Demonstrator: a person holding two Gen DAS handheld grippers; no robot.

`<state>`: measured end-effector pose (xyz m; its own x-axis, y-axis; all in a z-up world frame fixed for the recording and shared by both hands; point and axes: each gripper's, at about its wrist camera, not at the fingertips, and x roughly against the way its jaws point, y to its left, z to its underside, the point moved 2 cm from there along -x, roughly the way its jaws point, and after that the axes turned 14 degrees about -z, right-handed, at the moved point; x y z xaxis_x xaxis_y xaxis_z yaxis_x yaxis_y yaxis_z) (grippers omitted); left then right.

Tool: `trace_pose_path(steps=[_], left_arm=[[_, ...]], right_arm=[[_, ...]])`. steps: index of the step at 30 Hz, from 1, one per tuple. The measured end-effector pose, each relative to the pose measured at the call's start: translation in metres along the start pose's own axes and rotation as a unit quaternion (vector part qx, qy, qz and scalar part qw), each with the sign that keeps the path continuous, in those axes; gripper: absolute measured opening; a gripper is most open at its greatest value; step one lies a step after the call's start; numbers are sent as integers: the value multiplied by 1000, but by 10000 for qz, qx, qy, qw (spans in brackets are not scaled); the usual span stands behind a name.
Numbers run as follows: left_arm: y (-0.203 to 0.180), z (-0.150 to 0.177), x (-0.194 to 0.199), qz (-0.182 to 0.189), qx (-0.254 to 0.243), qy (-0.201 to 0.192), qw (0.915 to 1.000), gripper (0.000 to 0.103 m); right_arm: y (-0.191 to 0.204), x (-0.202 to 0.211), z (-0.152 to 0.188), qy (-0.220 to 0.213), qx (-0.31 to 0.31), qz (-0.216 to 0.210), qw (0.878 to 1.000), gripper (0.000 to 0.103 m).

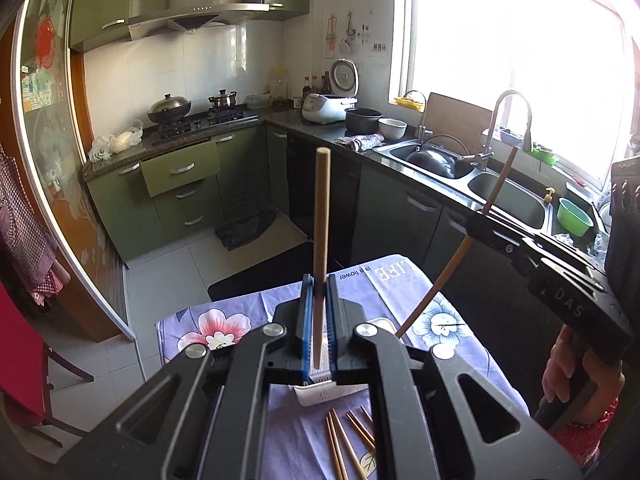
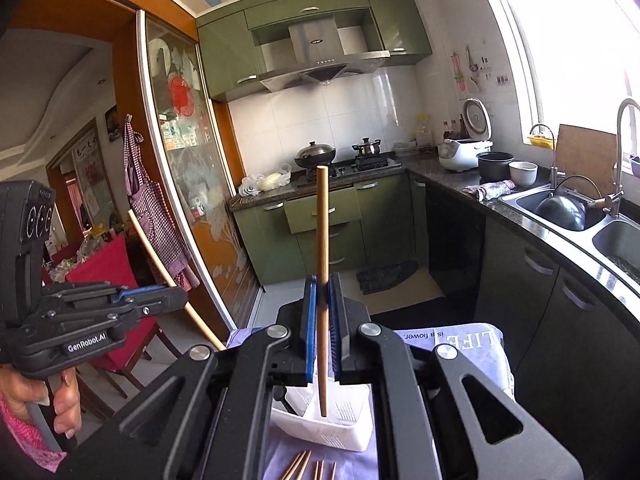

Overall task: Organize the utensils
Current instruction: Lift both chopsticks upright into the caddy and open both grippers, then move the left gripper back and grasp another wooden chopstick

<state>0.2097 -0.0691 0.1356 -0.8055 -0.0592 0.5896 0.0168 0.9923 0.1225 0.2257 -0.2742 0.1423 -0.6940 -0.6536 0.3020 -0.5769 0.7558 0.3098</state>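
Note:
My left gripper [image 1: 320,286] is shut on a wooden chopstick [image 1: 321,216] that stands upright, its lower tip over a white slotted utensil holder [image 1: 320,396] on the floral tablecloth. My right gripper [image 2: 322,286] is shut on another upright chopstick [image 2: 322,240], its tip above the same holder [image 2: 340,428]. In the left wrist view the right gripper [image 1: 480,220] shows at the right with its chopstick [image 1: 448,268] slanting. In the right wrist view the left gripper [image 2: 176,296] shows at the left with its chopstick [image 2: 168,276]. Several loose chopsticks [image 1: 348,440] lie near the holder's front, also in the right wrist view [image 2: 304,468].
A small table with a purple floral cloth [image 1: 224,320] stands in a green kitchen. A counter with a double sink [image 1: 472,176] runs along the right. A stove with pots [image 1: 192,116] is at the back. A red chair [image 2: 104,280] stands at the left.

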Motion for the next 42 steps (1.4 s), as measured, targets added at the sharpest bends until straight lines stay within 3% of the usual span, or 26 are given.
trace_pose_path(steps=[8,9,10,12,21,23,29,31,37,42], left_arm=[[-10,35,-69,-25,-196,865,9961,8],[-10,40,-74,-70,-234,919,9955,20],[-11,43,-78,-99,-239,947,9952,40],[-10,49,-81,-123,-200,924,9954,51],[1,68,-67,-35,-133,956,9953,51],[4,74,-62,5,-125,998,9949,51],[9,99,-54,121,-104,1249,9920,52],[9,116,-54,127,-107,1380,9903,58],[-7,187,-79,356,-196,2253,9735,59],[-25,234,-112,355,-322,2795,9590,55]], right_arm=[[-21,-36,19,296,-79,227,9993,7],[-23,-41,23,338,-83,248,9991,7],[-24,-46,26,396,-84,259,9988,7],[-26,-55,36,504,-98,244,9984,7],[-29,-90,87,998,-167,211,9946,8],[-29,-87,92,984,-179,198,9948,14],[-24,-45,94,692,-217,148,9973,19],[-21,-21,102,633,-186,210,9976,28],[-29,30,163,883,-302,468,9945,31],[-49,43,226,1296,-571,773,9869,34]])
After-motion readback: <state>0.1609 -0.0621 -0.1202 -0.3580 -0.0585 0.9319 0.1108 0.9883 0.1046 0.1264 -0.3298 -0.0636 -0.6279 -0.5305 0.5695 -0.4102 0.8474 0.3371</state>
